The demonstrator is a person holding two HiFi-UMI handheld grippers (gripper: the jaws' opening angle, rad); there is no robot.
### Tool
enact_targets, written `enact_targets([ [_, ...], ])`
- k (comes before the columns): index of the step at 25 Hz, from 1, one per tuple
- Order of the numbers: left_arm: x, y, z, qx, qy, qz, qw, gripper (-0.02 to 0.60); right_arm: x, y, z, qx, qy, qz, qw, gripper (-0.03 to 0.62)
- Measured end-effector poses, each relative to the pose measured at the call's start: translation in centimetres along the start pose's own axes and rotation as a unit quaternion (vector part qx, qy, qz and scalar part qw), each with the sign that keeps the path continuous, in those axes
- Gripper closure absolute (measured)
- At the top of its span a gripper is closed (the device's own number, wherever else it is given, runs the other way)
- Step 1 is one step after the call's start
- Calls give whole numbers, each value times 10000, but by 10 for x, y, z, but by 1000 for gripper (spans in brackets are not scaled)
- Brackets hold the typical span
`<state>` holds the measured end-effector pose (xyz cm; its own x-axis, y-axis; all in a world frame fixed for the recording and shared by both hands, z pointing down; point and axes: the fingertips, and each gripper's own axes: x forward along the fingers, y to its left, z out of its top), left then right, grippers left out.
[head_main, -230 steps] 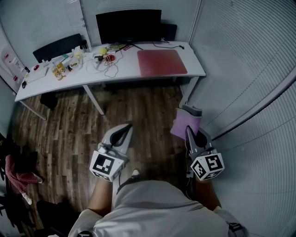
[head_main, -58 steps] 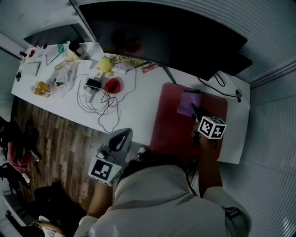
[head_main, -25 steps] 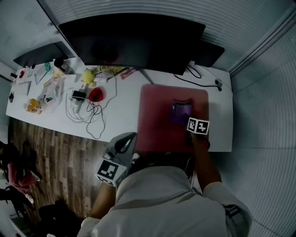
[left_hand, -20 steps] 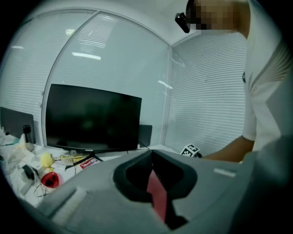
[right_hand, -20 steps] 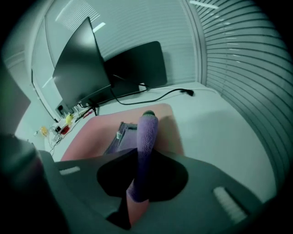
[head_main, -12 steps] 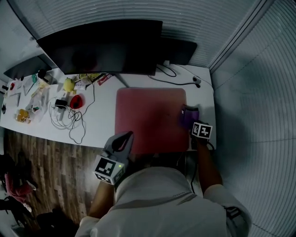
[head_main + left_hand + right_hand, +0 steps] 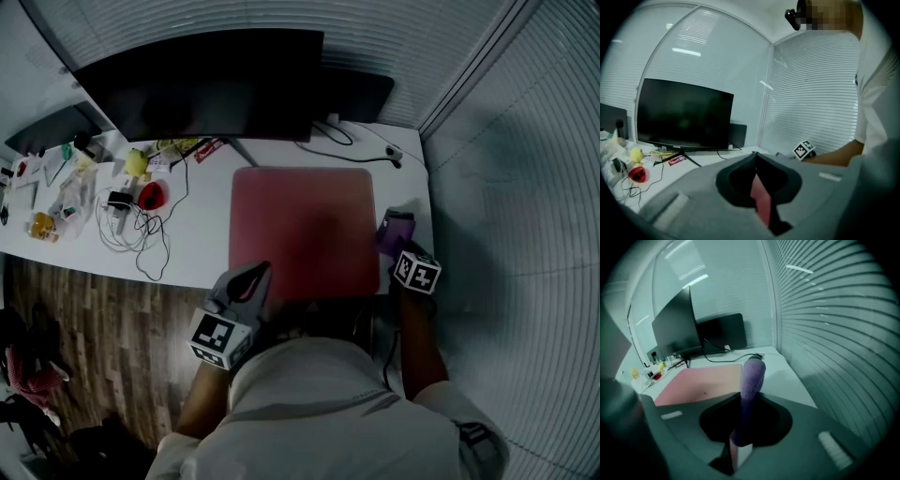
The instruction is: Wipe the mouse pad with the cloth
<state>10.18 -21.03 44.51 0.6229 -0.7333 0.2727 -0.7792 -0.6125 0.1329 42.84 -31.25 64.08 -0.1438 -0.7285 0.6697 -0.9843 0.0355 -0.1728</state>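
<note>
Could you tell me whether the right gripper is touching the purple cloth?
Touching. The right gripper view shows the purple cloth pinched between the jaws of the right gripper.

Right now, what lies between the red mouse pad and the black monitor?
Head view: white desk strip, a thin black cable and the monitor's stand leg.

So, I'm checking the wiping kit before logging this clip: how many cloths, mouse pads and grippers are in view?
Purple cloth: 1
Red mouse pad: 1
Grippers: 2, the left gripper with jaws shut and empty, the right gripper shut on the cloth
Total: 4
</note>
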Motion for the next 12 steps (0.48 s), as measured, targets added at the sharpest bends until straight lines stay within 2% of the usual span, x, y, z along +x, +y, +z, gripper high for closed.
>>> enact_targets([
  [3, -19, 7, -3, -30, 6, 4, 10000, 578, -14, 67, 18, -168, -260, 611, 9977, 540],
  [6, -43, 20, -8, -77, 22, 46, 10000, 578, -20, 148, 25, -353, -282, 1313, 9903, 540],
  [12, -112, 69, -18, -202, 6, 324, 9993, 578, -22, 326, 5, -823, 21, 2603, 9620, 540],
])
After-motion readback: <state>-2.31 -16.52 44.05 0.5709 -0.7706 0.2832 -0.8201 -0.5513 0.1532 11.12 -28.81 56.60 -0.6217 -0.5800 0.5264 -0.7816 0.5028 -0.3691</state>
